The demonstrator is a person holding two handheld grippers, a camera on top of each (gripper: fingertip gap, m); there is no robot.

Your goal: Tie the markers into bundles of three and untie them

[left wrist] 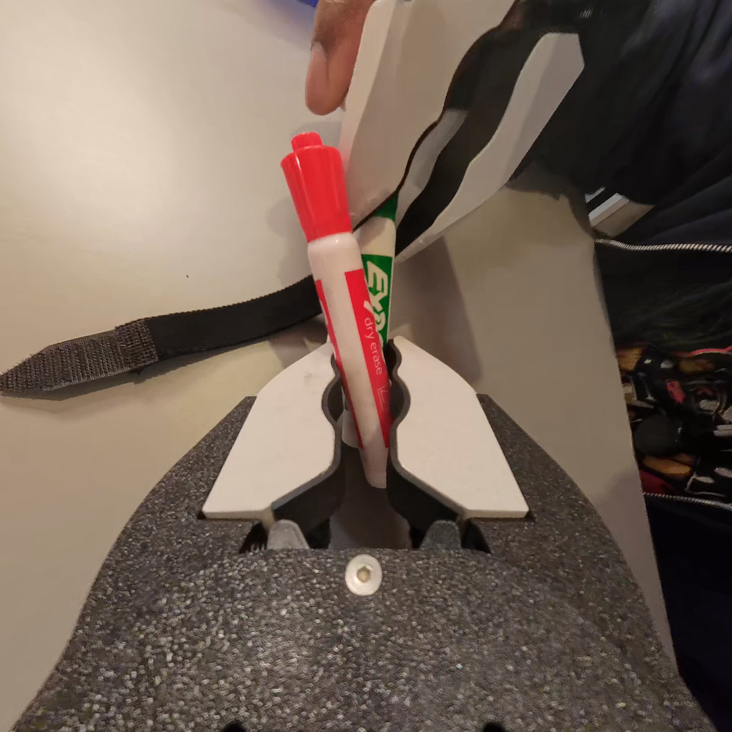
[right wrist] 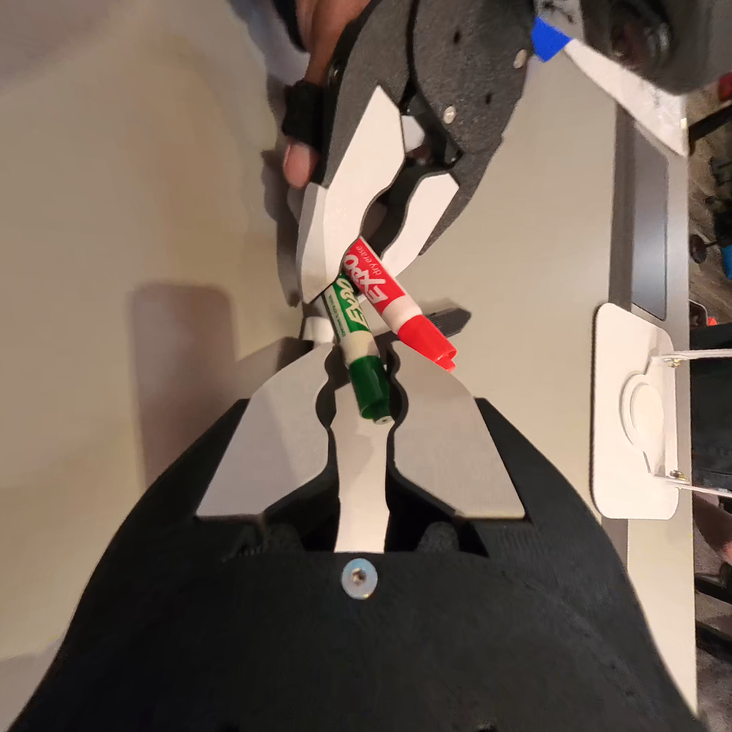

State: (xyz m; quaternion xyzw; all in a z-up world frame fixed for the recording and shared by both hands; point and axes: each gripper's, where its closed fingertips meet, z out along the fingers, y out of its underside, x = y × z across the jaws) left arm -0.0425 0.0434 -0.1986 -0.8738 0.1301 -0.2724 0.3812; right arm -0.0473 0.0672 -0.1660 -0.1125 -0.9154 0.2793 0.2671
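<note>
The beige tabletop is carrying a black hook-and-loop strap, which is lying flat and reaching toward the left edge in the left wrist view. A white plate-like mount is sitting near the tabletop's right edge in the right wrist view. The left gripper is clenching the red dry-erase marker and the green dry-erase marker by their barrels, above the tabletop. The right gripper is straddling the green marker's cap; whether it is gripping, I cannot tell.

Printed labels on red marker, green marker barrels.
</note>
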